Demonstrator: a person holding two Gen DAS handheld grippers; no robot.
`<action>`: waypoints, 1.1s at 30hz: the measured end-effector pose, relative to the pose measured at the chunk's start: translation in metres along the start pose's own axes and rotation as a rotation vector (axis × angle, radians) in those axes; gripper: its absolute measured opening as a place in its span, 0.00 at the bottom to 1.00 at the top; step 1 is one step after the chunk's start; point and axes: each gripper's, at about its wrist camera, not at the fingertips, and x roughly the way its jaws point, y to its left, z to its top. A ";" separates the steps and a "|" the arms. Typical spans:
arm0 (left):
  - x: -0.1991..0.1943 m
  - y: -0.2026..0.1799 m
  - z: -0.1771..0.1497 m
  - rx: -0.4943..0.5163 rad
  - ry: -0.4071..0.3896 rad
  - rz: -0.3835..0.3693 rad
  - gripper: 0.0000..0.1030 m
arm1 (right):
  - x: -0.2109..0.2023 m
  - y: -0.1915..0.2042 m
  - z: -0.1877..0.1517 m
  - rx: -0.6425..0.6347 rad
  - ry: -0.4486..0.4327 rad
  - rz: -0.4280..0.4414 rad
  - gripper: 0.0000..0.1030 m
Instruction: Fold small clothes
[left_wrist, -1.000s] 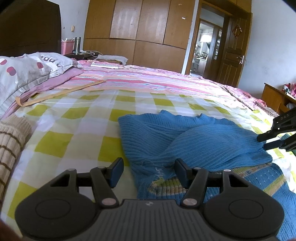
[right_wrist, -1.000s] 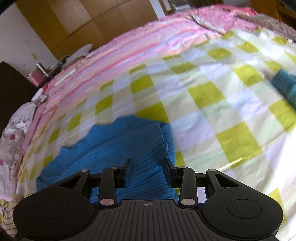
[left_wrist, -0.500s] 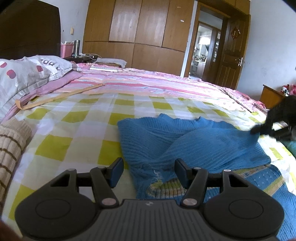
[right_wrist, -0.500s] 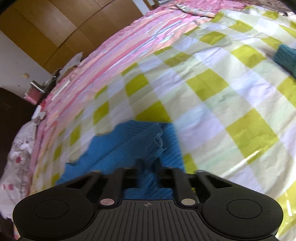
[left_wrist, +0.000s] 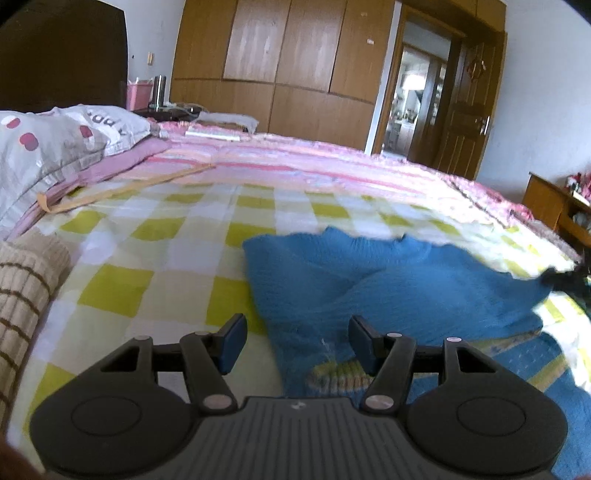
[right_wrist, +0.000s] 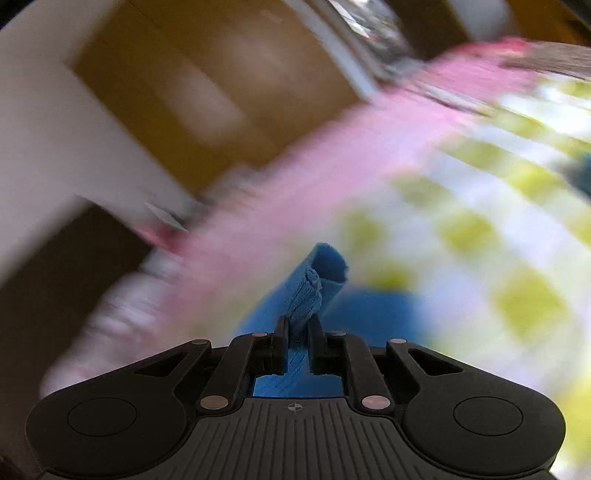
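A small blue knit sweater (left_wrist: 388, 291) with a yellow-striped hem lies on the green-and-white checked bedsheet (left_wrist: 159, 258). My left gripper (left_wrist: 295, 341) is open and empty, low over the sweater's near left edge. My right gripper (right_wrist: 298, 338) is shut on a fold of the blue sweater (right_wrist: 314, 284) and holds it lifted off the bed. It shows as a dark shape at the sweater's right corner in the left wrist view (left_wrist: 565, 277). The right wrist view is heavily blurred.
A beige striped knit garment (left_wrist: 22, 291) lies at the left. Pillows (left_wrist: 55, 147) sit at the far left by the dark headboard. A pink striped blanket (left_wrist: 314, 166) covers the far bed. A wooden wardrobe (left_wrist: 295, 62) and an open door stand behind.
My right gripper closed on the sweater's right edge and has swung up with it, tilting its view towards the wardrobe. My left gripper has stayed open and nearly still.
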 end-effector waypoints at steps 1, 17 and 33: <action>0.002 -0.001 -0.001 0.004 0.007 0.004 0.63 | 0.002 -0.008 -0.005 0.020 0.025 -0.018 0.13; 0.004 0.003 -0.002 -0.020 0.016 -0.003 0.63 | 0.020 0.016 0.007 -0.252 0.056 -0.194 0.29; 0.002 0.001 -0.002 -0.014 0.000 -0.010 0.63 | -0.009 -0.004 0.011 -0.161 0.105 -0.157 0.13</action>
